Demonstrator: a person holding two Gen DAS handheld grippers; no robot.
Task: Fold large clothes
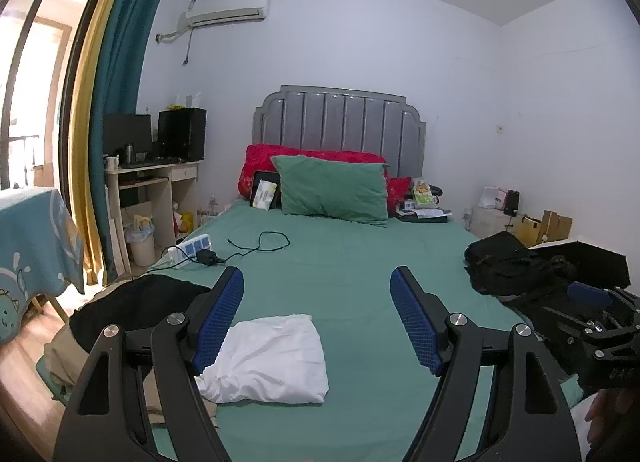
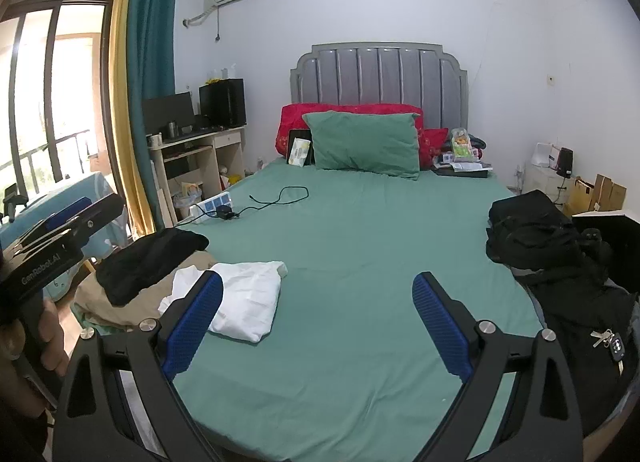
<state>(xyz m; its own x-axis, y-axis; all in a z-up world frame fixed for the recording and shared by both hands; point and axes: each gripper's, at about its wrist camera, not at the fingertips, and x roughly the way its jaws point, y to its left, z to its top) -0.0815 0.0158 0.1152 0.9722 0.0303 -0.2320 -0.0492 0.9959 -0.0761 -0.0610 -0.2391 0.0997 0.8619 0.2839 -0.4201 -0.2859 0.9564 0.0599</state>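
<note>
A folded white garment (image 1: 272, 358) (image 2: 244, 298) lies on the green bed sheet (image 1: 352, 262) (image 2: 360, 262) near the bed's front left. My left gripper (image 1: 316, 318) hovers over it, open, nothing between its blue pads; the left pad (image 1: 218, 322) overlaps the garment's left edge in view. My right gripper (image 2: 320, 322) is open and empty above bare sheet, the garment just beyond its left pad (image 2: 192, 326). A black garment (image 1: 136, 302) (image 2: 148, 262) sits on a beige one (image 2: 120, 306) at the bed's left edge.
A black bag with dark clothes (image 1: 516, 266) (image 2: 552, 246) occupies the right side, keys (image 2: 610, 342) on it. A power strip with charger and cable (image 1: 200, 252) (image 2: 224, 207) lies mid-left. Pillows (image 1: 336, 189) (image 2: 364, 141) and clutter stand by the headboard. A desk (image 1: 160, 181) stands left.
</note>
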